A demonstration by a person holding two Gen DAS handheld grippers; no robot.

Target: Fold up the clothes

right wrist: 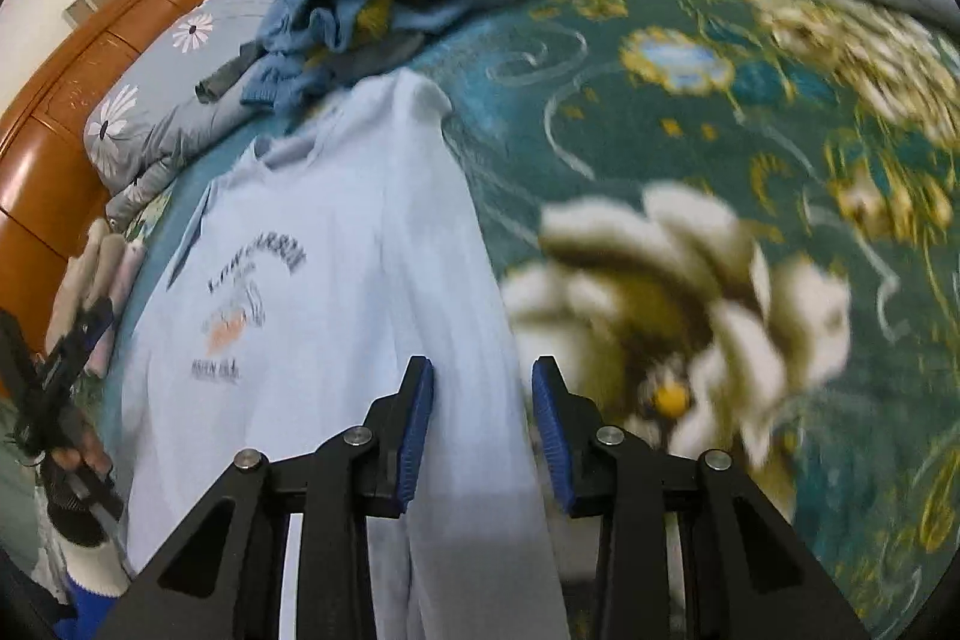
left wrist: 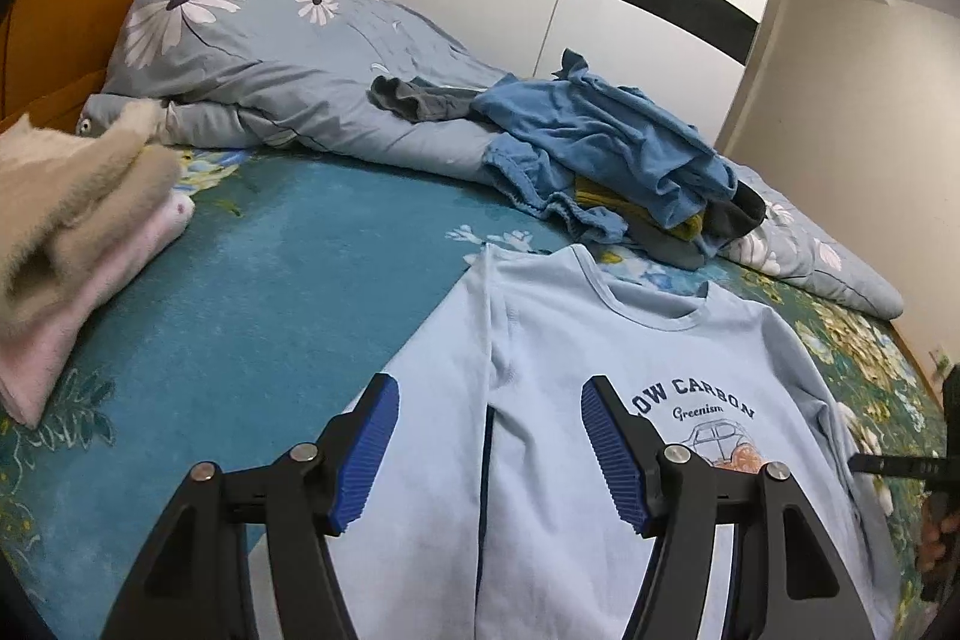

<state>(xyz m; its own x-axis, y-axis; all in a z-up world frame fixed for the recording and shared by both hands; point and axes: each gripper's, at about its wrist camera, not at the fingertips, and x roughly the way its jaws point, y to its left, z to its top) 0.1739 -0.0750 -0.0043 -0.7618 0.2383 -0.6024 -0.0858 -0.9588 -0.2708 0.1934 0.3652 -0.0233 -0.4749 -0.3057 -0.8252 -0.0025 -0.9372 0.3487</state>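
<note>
Each gripper, the left gripper (left wrist: 489, 454) and the right gripper (right wrist: 483, 436), is built of black angular linkage arms pinned with round silver screws, and its two fingers are faced with ribbed blue pads (left wrist: 369, 454) (finely grooved crosswise).

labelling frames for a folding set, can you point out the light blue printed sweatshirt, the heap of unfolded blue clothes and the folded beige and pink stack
light blue printed sweatshirt (left wrist: 552, 358): left wrist view, chest above print
heap of unfolded blue clothes (left wrist: 606, 142): left wrist view, top blue garment
folded beige and pink stack (left wrist: 66, 220): left wrist view, beige upper layer
</note>
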